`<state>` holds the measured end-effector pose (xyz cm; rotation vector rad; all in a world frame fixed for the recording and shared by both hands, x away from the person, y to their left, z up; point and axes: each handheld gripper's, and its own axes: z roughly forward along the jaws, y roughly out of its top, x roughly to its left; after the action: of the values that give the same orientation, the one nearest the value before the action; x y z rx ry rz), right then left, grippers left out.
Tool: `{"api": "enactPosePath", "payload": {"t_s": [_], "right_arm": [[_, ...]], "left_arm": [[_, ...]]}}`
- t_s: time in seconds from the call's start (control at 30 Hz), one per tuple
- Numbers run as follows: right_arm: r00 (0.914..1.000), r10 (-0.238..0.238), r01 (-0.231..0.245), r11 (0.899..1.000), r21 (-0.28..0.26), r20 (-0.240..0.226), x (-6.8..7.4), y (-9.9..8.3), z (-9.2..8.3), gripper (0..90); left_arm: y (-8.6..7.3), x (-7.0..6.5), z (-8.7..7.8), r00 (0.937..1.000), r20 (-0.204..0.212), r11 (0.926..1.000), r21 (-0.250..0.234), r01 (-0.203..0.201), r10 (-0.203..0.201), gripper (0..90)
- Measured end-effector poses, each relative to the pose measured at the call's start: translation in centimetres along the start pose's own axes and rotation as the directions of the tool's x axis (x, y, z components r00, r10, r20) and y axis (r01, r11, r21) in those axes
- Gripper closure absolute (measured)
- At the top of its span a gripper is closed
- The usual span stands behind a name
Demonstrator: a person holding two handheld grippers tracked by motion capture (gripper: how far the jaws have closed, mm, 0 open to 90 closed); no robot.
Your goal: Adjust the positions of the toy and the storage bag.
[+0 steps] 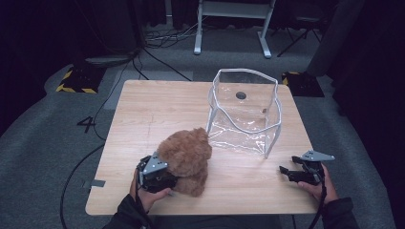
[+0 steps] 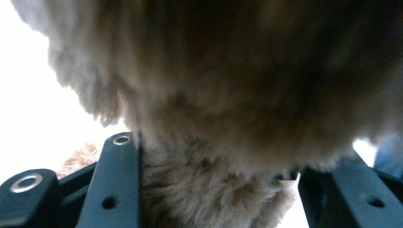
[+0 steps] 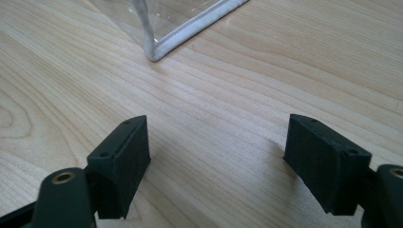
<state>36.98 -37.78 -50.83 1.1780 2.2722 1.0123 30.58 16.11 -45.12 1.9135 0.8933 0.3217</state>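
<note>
Brown fluffy plush bear [image 1: 186,160] sits clamped in the left gripper [image 1: 160,177]; the right gripper [image 3: 216,159] gapes apart beside a clear plastic bag [image 1: 243,112].

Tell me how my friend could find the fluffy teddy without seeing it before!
Start at the wooden table and look to its near left side, beside the see-through plastic bag. There sits a brown teddy bear, with the left gripper around it. It is the one soft, furry thing there; the bag is clear and shiny.
</note>
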Motion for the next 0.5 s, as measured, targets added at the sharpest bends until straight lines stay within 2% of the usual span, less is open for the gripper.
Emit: {"api": "enactPosePath", "payload": {"t_s": [0.07, 0.2, 0.33, 0.4, 0.43, 0.5], "right_arm": [[1.0, -0.001, 0.001, 1.0, 0.0, -0.002, 0.0, 0.0, 0.0, 23.3], [0.9997, -0.016, 0.016, 1.0, 0.003, -0.017, -0.1, -0.1, -0.1, 23.2], [0.9985, -0.027, 0.027, 1.0, 0.001, -0.047, -0.2, 0.0, -0.3, 27.3], [0.9953, -0.005, 0.001, 0.999, -0.035, -0.096, -0.6, 0.2, -0.5, 31.1], [0.9942, -0.012, 0.007, 0.999, -0.045, -0.107, -0.6, 0.4, -0.7, 32.6], [0.9952, -0.031, 0.024, 0.997, -0.075, -0.092, -0.5, 1.1, -1.4, 35.3]], "left_arm": [[-0.2, 1.2, -0.4, 0.9988, -0.031, 0.9991, -0.018, 0.037, -0.038, 51.7], [-0.2, 2.7, -0.3, 0.9947, -0.071, 0.9966, -0.04, 0.072, -0.075, 50.9], [0.0, 3.5, -0.2, 0.9924, -0.095, 0.9964, -0.042, 0.074, -0.077, 50.9], [0.2, 4.2, 0.0, 0.9907, -0.105, 0.9955, -0.048, 0.081, -0.086, 50.9], [0.2, 4.4, 0.2, 0.9898, -0.109, 0.9949, -0.051, 0.087, -0.092, 50.8], [0.4, 4.8, 0.4, 0.9888, -0.114, 0.9943, -0.056, 0.09, -0.096, 50.6]]}}
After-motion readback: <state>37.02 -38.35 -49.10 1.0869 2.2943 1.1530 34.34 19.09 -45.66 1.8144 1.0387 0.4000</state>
